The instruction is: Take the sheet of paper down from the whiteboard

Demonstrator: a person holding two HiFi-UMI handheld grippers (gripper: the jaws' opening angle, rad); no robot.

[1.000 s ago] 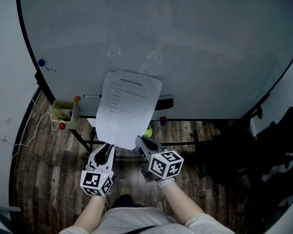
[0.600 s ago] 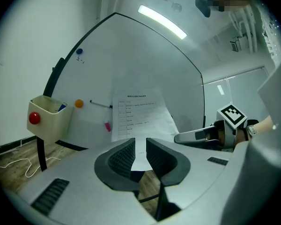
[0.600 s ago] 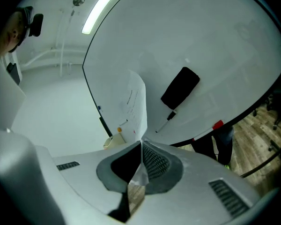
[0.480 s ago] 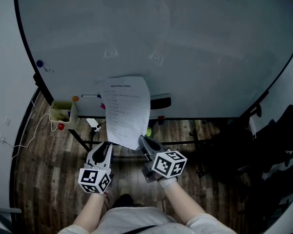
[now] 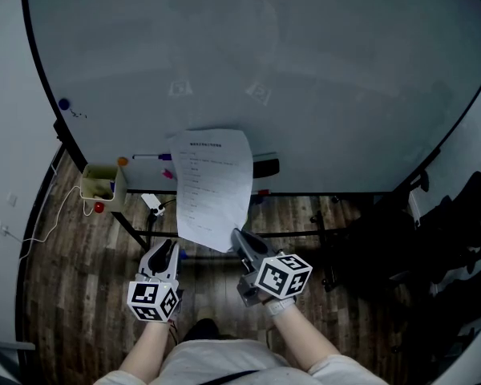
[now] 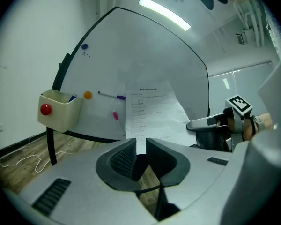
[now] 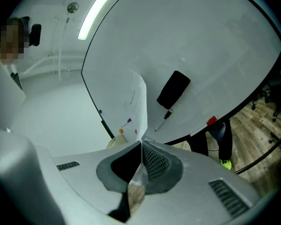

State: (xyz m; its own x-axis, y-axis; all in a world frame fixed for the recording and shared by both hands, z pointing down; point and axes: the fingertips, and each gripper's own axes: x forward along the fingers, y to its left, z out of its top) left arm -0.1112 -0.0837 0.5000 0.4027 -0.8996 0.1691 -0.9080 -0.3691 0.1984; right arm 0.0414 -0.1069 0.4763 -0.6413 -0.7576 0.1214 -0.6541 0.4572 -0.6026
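place: office or meeting room | wall side: large whiteboard (image 5: 305, 70) on a stand | on board: eraser (image 7: 173, 89), marker (image 6: 111, 96), magnets (image 5: 64, 103), pen box (image 5: 103, 186) | ceiling: strip light (image 6: 165, 13) | floor: wood planks (image 5: 72, 279), loose cable (image 5: 48, 223) | right edge: dark chairs (image 5: 465, 223)

The left gripper (image 5: 163, 251) and right gripper (image 5: 240, 239) are pale grey moulded shells with slotted vents, dark ribbed pads (image 6: 123, 157) and white cubes (image 5: 154, 299) bearing black square markers. The person wears a light grey top (image 5: 200, 369) with short sleeves (image 5: 333, 366).
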